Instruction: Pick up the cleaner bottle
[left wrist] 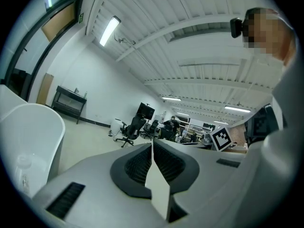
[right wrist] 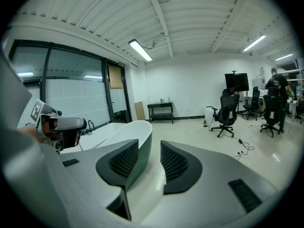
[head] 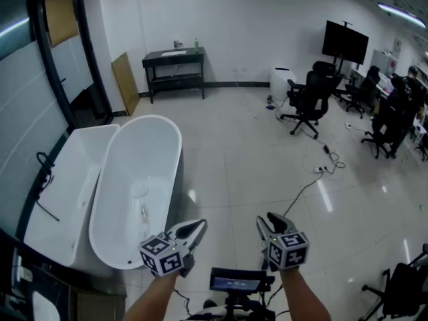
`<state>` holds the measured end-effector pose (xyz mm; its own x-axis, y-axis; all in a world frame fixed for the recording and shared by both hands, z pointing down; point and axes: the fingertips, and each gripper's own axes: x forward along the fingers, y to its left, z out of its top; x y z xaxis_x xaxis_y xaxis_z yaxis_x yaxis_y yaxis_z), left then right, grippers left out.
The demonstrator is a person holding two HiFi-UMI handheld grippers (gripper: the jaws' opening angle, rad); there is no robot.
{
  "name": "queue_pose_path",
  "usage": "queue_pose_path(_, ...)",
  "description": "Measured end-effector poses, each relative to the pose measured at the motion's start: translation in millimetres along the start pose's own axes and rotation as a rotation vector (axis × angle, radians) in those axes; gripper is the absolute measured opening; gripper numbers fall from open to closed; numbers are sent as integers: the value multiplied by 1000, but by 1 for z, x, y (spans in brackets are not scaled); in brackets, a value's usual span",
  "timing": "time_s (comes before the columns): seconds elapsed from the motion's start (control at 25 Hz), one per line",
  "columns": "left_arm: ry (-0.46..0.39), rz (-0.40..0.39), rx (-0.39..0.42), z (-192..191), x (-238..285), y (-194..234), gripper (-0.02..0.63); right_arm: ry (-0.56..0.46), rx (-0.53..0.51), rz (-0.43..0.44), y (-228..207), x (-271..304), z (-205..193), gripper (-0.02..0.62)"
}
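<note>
The left gripper [head: 198,227] is held low at the bottom of the head view, its ribbed dark pads pressed together into a single seam with nothing between them. Just beside it, the right gripper [head: 265,221] has its jaws a narrow way apart; only floor and tub show through the gap. Both have smooth grey shells and carry a cube with square markers. A dark device with a small lit screen [head: 237,281] sits below and between them.

Left of the grippers stands an oval, glossy white bathtub [head: 175,139] with rounded ends, its long axis running away from the camera. A rectangular white tub [head: 80,131] lies against its far side, along a dark-framed glass wall. The floor [head: 247,159] is pale, shiny tile, and a thin dark cable [head: 301,192] trails across it to the right.

Well beyond the tubs, a black two-shelf table [head: 174,59] stands against the white far wall. On its top, near the right end, a small green bottle [head: 196,44] stands upright, long axis vertical, cap end up. It is slim and far from both grippers; its label and cap are too small to make out. A flat brown board [head: 125,82] leans on the wall left of the table.

Farther right are black office chairs [head: 309,95] on castors and a dark flat screen on a stand [head: 345,42].
</note>
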<state>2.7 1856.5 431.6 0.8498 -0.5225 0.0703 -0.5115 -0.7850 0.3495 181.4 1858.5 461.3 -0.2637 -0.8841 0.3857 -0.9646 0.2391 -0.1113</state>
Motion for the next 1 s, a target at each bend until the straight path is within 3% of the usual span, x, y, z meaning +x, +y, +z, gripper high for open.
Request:
queue_pose_path(0.56, -44, 79, -17, 35, 102, 37, -2, -19, -20, 88, -91, 77, 46, 150)
queue_pose_path(1.0, -29, 115, -24, 49, 149, 79, -2, 20, -30, 120, -118, 132, 61, 150)
